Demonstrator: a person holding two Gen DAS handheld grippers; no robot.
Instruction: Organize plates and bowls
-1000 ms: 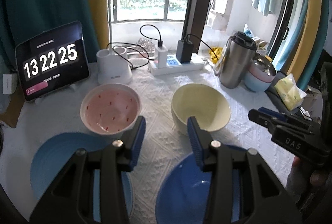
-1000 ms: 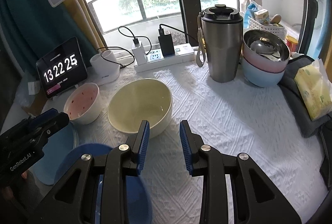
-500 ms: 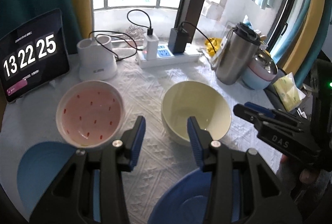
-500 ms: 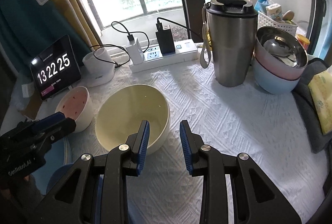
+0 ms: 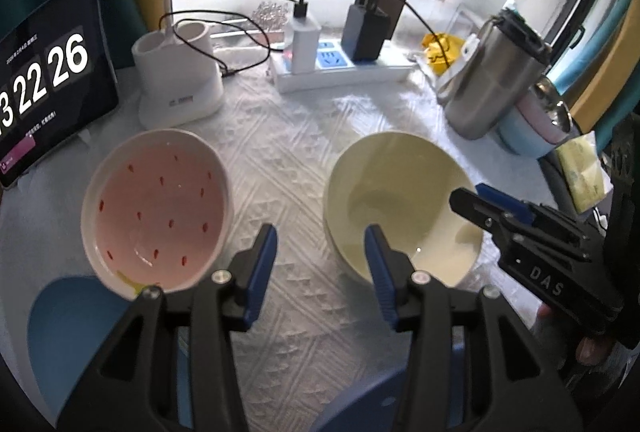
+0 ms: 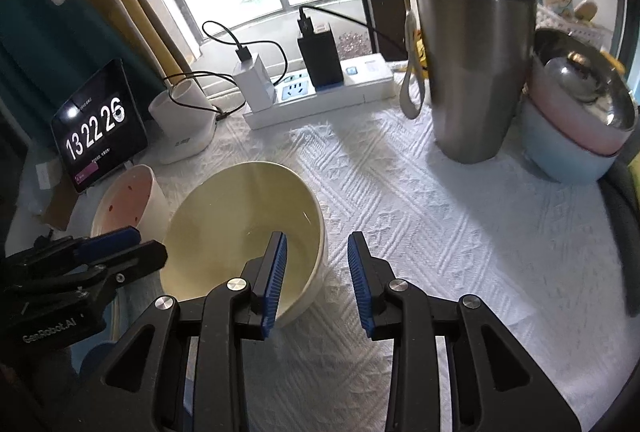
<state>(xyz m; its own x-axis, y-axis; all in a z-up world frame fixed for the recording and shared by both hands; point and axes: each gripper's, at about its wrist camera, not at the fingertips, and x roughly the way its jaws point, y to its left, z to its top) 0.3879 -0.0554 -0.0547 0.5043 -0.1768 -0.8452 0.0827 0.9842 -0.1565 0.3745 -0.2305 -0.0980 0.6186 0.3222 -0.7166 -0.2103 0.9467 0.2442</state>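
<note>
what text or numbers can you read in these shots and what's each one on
"13 22 26": tablet clock.
"DAS": right gripper, on its body.
"GenRobot.AI": left gripper, on its body.
Small lines on the tablet and the label on the white holder: too small to read.

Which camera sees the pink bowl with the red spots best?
The left wrist view: the pink bowl faces it, with its whole spotted inside showing. The right wrist view catches it side-on, partly behind the left gripper.

Both grippers have closed in on the yellow bowl [image 6: 240, 232]; left jaws opened slightly, empty.
</note>
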